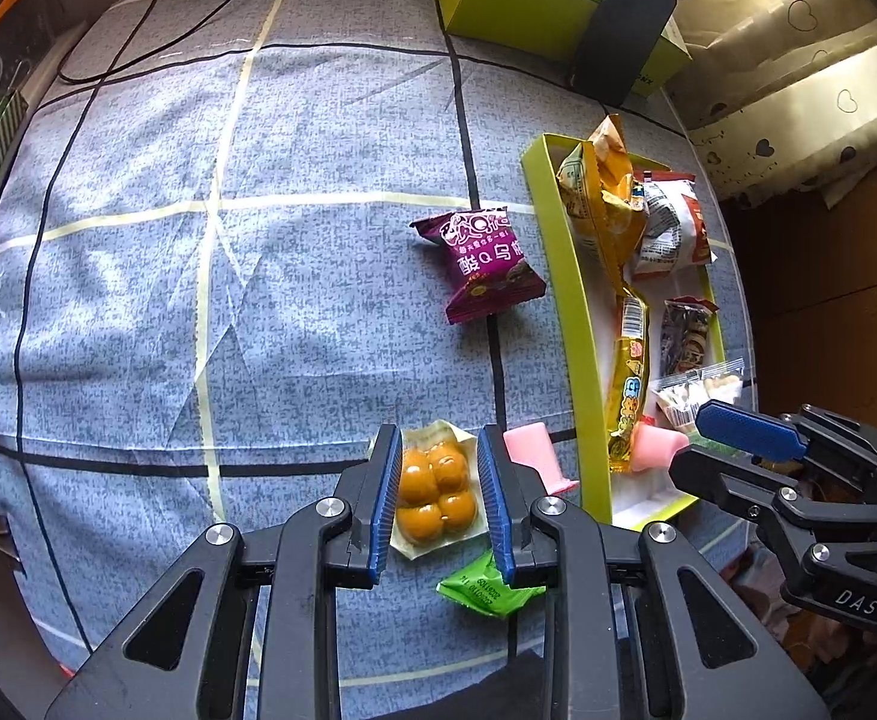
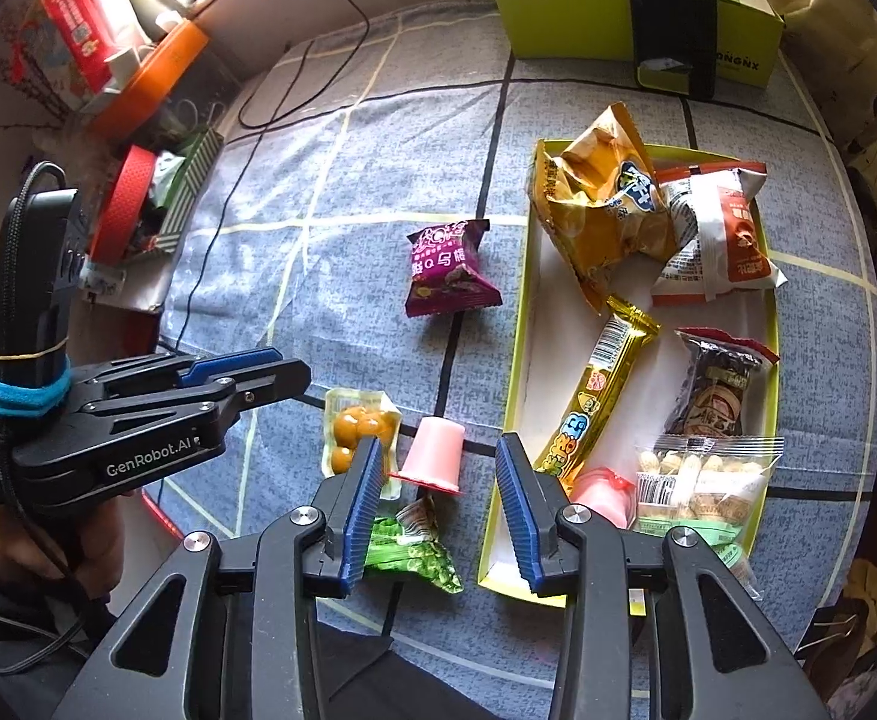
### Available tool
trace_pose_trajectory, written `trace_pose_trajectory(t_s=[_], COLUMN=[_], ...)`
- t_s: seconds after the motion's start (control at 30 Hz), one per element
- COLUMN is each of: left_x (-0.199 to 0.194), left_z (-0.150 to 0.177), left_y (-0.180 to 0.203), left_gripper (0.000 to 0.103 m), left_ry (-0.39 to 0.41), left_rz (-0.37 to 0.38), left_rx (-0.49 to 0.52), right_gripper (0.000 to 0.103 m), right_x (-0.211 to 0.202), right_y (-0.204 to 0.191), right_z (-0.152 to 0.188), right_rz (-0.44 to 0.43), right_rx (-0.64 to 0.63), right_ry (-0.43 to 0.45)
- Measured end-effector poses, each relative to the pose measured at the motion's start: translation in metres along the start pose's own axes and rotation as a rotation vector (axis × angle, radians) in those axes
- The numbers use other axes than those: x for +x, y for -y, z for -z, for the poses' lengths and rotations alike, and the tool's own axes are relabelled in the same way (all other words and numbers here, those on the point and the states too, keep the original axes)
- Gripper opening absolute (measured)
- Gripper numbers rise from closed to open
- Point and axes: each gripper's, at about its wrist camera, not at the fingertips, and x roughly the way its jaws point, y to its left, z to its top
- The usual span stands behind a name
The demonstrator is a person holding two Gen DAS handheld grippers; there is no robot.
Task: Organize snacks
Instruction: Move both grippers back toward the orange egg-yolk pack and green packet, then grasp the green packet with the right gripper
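At 6 o'clock, my left gripper (image 1: 438,498) jaws open, straddling yolk packet (image 1: 437,495), not clamped. My right gripper (image 2: 438,510) wide open, empty, nearing pink jelly cup (image 2: 432,459). Both bound for green tray (image 2: 519,324) at 3 o'clock.

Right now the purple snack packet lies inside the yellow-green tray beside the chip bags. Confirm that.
Not inside. The purple snack packet lies on the blue cloth, outside the yellow-green tray, left of its wall. The chip bags are in the tray. The right wrist view shows it.
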Motion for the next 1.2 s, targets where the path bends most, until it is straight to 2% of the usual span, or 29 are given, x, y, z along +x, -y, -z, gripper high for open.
trace_pose_trajectory(t_s=[0.23,0.7,1.0,1.2], left_x=[0.008,0.007,0.004,0.006], left_z=[0.009,0.020,0.026,0.030], left_y=[-0.003,-0.015,-0.029,-0.037], left_gripper=[0.027,0.027,0.027,0.027], left_ry=[-0.034,-0.027,-0.019,-0.024], left_rz=[0.008,-0.016,-0.030,-0.028], left_rx=[-0.007,-0.035,-0.078,-0.102], right_gripper=[0.038,0.038,0.038,0.038], right_x=[0.008,0.037,0.057,0.077], right_y=[-0.005,-0.021,-0.030,-0.031], right_z=[0.004,0.015,0.024,0.038], right_rz=[-0.006,-0.055,-0.070,-0.020], right_rx=[-0.013,-0.076,-0.128,-0.177], right_ry=[-0.032,-0.138,-0.239,-0.366])
